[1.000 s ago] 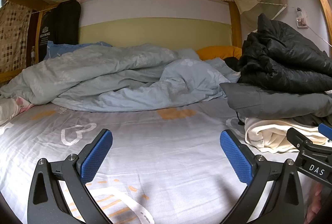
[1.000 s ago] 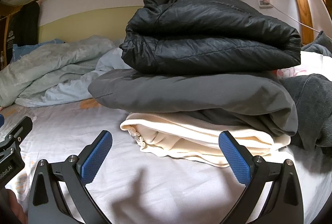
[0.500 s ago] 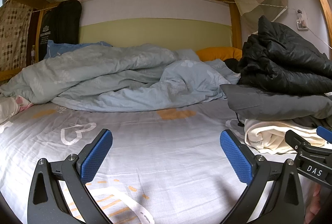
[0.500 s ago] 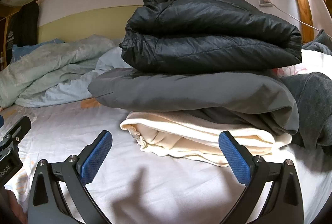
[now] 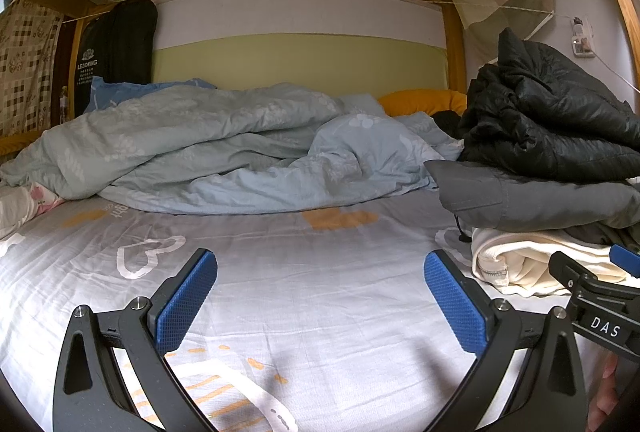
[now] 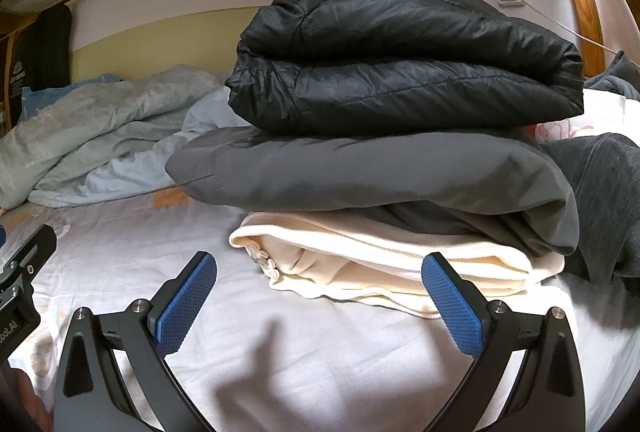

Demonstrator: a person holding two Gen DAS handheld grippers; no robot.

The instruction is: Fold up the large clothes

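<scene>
You are looking at a broad bare stretch of bed sheet [image 5: 320,272] lying open ahead of your left gripper [image 5: 320,296]. A rumpled blue duvet [image 5: 240,152] is blocking the far end. A stack of folded clothes [image 6: 380,152] is standing just ahead of your right gripper [image 6: 320,296], closing that side; the right gripper is crowding the left one's right edge.
</scene>
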